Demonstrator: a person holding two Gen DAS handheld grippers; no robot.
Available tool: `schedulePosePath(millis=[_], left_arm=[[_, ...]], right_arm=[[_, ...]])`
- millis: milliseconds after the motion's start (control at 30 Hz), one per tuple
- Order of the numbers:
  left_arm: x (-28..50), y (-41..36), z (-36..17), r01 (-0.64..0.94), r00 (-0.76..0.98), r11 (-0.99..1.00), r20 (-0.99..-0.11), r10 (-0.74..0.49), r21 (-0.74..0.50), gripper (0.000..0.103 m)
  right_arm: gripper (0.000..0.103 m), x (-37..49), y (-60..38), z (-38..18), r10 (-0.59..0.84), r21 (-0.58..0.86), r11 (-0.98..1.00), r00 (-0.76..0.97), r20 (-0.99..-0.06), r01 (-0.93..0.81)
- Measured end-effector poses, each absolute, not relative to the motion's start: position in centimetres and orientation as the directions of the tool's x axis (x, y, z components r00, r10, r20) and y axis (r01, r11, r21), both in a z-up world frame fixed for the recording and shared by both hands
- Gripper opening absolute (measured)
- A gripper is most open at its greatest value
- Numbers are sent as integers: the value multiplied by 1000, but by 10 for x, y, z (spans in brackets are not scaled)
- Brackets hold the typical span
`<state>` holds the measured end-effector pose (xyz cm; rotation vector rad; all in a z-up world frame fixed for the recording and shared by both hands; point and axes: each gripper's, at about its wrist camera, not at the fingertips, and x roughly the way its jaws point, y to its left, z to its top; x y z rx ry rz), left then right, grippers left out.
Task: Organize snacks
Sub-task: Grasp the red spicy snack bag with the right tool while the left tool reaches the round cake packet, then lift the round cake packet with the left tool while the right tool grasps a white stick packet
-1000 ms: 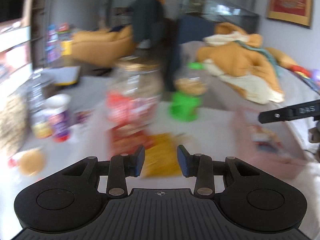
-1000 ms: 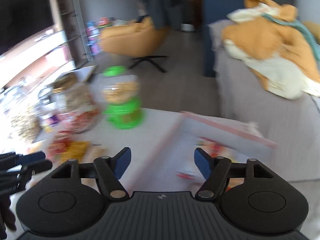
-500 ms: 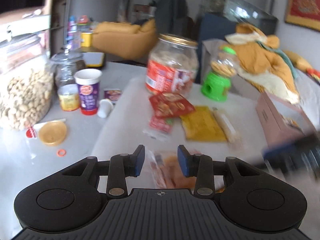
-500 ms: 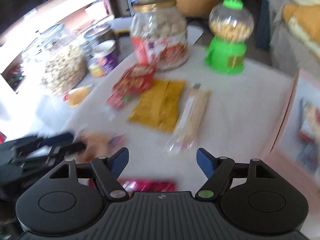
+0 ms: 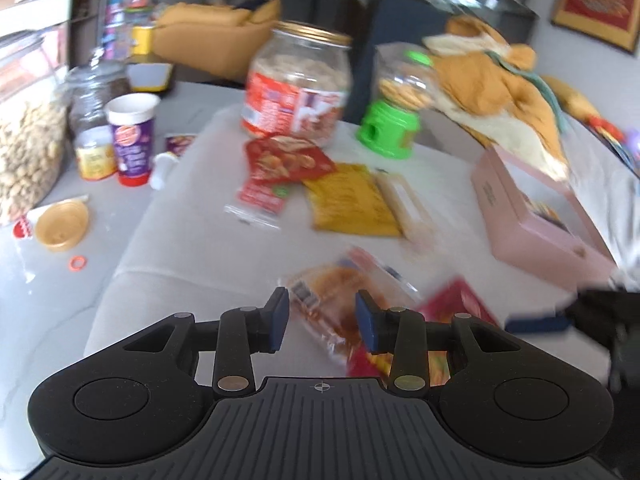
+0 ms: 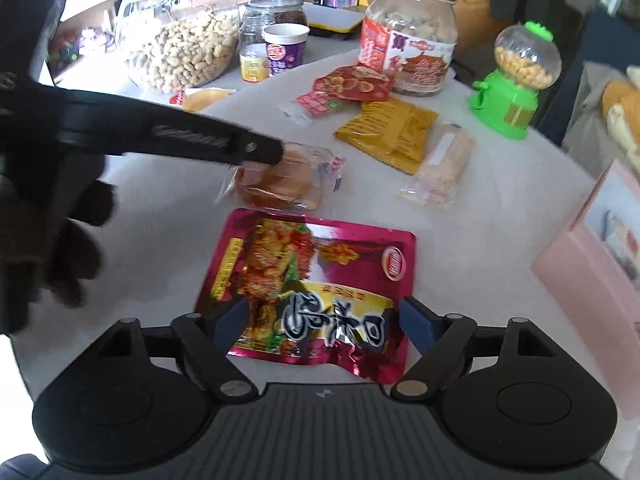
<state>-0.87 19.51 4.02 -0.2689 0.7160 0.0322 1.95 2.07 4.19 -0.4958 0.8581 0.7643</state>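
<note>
Several snack packets lie on a white cloth. My left gripper (image 5: 322,318) is open, its jaws on either side of a clear-wrapped bread bun (image 5: 336,292), not closed on it. The bun also shows in the right wrist view (image 6: 280,180), with the left gripper's fingers (image 6: 256,148) over it. My right gripper (image 6: 322,320) is wide open just above a magenta foil snack packet (image 6: 316,276), which also shows in the left wrist view (image 5: 456,312). A pink box (image 5: 532,216) stands open at the right.
Further back lie a red chip packet (image 6: 352,84), a yellow packet (image 6: 392,128) and a clear wafer packet (image 6: 444,164). Behind stand a large labelled jar (image 6: 408,36), a green candy dispenser (image 6: 516,80), a peanut jar (image 6: 180,36) and a purple cup (image 6: 285,50).
Both grippers have dropped lower and closer to the table. The left one now straddles the bun and the right one now hovers over the magenta packet.
</note>
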Motion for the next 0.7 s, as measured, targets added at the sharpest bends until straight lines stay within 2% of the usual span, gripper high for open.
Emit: schedulePosePath(millis=[100, 167, 300, 400, 533, 633, 700], left_arm=[[-17, 188, 46, -68, 794, 977, -604, -71, -204, 41], [-17, 180, 51, -22, 812, 992, -580, -56, -127, 41], [-7, 155, 48, 117, 794, 992, -604, -67, 44, 42], [3, 141, 38, 145, 770, 978, -637, -18, 147, 44], [9, 133, 30, 153, 767, 962, -642, 28, 225, 47], [15, 139, 30, 126, 763, 971, -645, 34, 201, 48], [18, 141, 30, 103, 764, 977, -644, 44, 189, 49]], right_arm=[[84, 33, 3, 44, 356, -119, 681, 469, -808, -722], [84, 41, -10, 51, 358, -108, 703, 481, -800, -703], [84, 67, -19, 73, 405, -13, 745, 468, -786, -667], [82, 105, -5, 83, 441, 89, 786, 454, -774, -611], [65, 154, 27, 71, 414, 126, 839, 470, -780, -529], [37, 174, 44, 52, 370, 113, 853, 438, -820, -509], [29, 172, 38, 49, 411, 171, 836, 389, -825, -521]])
